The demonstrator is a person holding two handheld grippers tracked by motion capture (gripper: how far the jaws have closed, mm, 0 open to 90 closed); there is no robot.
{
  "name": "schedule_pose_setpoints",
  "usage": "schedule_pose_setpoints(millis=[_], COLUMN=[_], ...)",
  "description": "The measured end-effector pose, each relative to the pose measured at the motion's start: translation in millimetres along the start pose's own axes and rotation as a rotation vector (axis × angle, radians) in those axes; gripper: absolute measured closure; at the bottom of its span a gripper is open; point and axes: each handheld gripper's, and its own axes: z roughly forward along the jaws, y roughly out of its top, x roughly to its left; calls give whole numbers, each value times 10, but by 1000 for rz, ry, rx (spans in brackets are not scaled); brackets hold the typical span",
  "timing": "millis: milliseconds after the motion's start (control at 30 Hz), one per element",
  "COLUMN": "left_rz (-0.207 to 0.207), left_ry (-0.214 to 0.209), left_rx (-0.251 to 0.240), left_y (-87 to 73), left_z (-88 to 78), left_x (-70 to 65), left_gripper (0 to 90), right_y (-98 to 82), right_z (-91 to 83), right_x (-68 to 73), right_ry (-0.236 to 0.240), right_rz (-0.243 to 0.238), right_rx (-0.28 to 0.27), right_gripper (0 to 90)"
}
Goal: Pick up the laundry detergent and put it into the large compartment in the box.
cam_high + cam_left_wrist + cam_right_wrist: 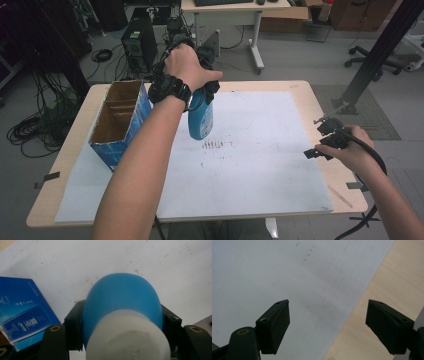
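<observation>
Blue plastic of the bottle (200, 119), clamped near its white cap by the left gripper (122, 322) fingers above the desk (300, 90) beside the open box (120, 122), was judged smooth enough to slip, while the right gripper (327, 325) fingers were held wide and empty.

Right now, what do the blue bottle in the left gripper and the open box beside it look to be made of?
Bottle: likely plastic, smooth matte blue body with a white cap, no glassy glare. Box: cardboard, glossy blue printed outside, raw brown inside with partitions.
</observation>
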Motion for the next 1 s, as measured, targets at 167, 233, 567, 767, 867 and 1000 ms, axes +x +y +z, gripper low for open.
schedule_pose_setpoints(millis=[167,233,567,767,867,1000], left_rz=[5,6,-12,-14,-10,-3], left_ry=[2,2,12,16,17,15], left_rx=[-2,-3,-16,-15,-10,-11], left_y=[20,25,-1,-9,5,31], left_z=[-109,-161,-383,-446,-472,-506], left_x=[16,19,46,40,19,-18], left_gripper=[375,375,375,375,375,375], right_y=[31,47,106,110,109,100], right_z=[-46,-80,-191,-202,-221,-240], right_x=[29,40,57,59,53,48], right_ry=[-5,-7,-4,-4,-6,-6], right_rz=[-5,-8,-19,-25,-28,-25], right_rx=[0,-5,-33,-33,-36,-36], right_gripper=[196,196,196,196,196,196])
